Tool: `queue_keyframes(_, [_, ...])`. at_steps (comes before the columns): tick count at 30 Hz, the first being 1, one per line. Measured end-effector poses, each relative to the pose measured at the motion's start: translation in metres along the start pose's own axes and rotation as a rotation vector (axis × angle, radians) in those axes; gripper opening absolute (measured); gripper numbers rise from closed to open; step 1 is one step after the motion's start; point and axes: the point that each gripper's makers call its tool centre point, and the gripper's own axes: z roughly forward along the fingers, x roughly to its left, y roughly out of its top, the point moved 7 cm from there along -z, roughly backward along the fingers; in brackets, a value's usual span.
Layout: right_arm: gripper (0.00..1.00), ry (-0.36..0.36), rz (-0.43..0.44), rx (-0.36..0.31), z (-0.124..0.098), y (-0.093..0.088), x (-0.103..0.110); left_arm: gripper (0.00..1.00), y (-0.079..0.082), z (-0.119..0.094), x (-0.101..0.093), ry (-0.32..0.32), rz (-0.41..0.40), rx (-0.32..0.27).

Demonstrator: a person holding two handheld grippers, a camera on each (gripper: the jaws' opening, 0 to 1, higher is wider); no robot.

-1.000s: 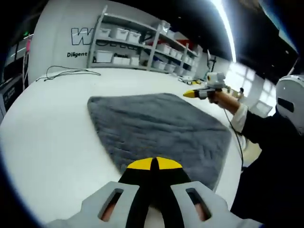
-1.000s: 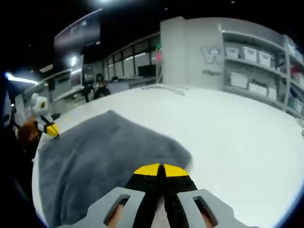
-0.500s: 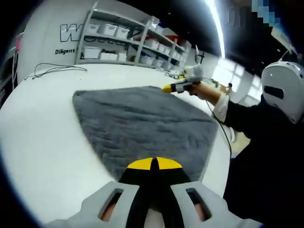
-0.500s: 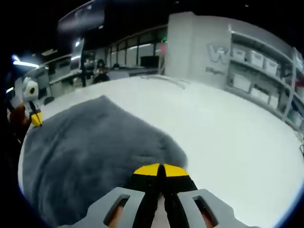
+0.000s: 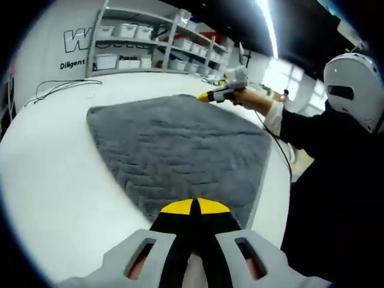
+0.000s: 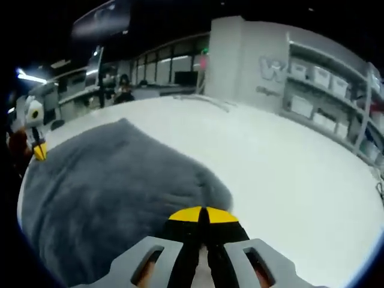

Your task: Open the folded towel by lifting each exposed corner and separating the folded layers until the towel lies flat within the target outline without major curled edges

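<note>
A grey towel (image 5: 180, 144) lies spread out on the white table (image 5: 54, 174). My left gripper (image 5: 194, 207) is shut, its yellow tips on the towel's near edge by a corner. A hand holds my right gripper (image 5: 203, 97) at the towel's far corner. In the right gripper view the towel (image 6: 108, 186) bulges up slightly where its corner meets my shut right gripper (image 6: 204, 213). My left gripper (image 6: 39, 153) shows at the towel's far left corner. The pinched cloth itself is hidden under both pairs of jaws.
Bare white table (image 6: 288, 180) stretches around the towel. A thin cable (image 5: 60, 87) lies near the far edge. Shelves with white bins (image 5: 138, 42) stand behind the table. A person in dark clothes (image 5: 336, 192) with a white helmet (image 5: 354, 84) stands at the right.
Both views have shifted a little with the hands. The right gripper and the corner at its tip have drawn further away across the table. Both grippers stay shut.
</note>
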Motion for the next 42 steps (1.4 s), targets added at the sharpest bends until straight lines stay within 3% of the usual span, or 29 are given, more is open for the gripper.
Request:
queue_keyframes(3, [0.0, -0.005, -0.002, 0.008, -0.002, 0.002, 0.005, 0.01, 0.0, 0.0, 0.0, -0.001, 0.003, -0.004])
queue_keyframes(5, [0.0, -0.052, -0.074, -0.016, -0.006, 0.008, 0.006, 0.01, 0.001, 0.0, 0.0, -0.005, -0.007, -0.01])
queue_keyframes(9, [0.0, -0.033, 0.031, -0.096, -0.022, 0.016, 0.008, 0.01, 0.009, 0.0, 0.002, 0.004, 0.003, -0.07])
queue_keyframes(13, [0.01, -0.034, 0.078, -0.091, -0.041, 0.009, 0.009, 0.01, 0.014, 0.001, 0.002, 0.003, -0.002, -0.098])
queue_keyframes(16, [0.03, -0.017, 0.123, -0.086, -0.053, 0.0, 0.013, 0.11, 0.017, 0.004, 0.005, 0.03, 0.033, -0.109])
queue_keyframes(24, [0.06, 0.029, 0.176, -0.067, -0.073, -0.018, 0.031, 0.23, 0.023, 0.01, 0.009, 0.077, 0.072, -0.139])
queue_keyframes(34, [0.13, 0.078, 0.237, -0.026, -0.087, -0.035, 0.05, 0.33, 0.032, 0.013, 0.021, 0.135, 0.057, -0.183])
queue_keyframes(42, [0.12, 0.083, 0.259, 0.003, -0.091, -0.045, 0.056, 0.32, 0.032, 0.018, 0.028, 0.16, 0.05, -0.186])
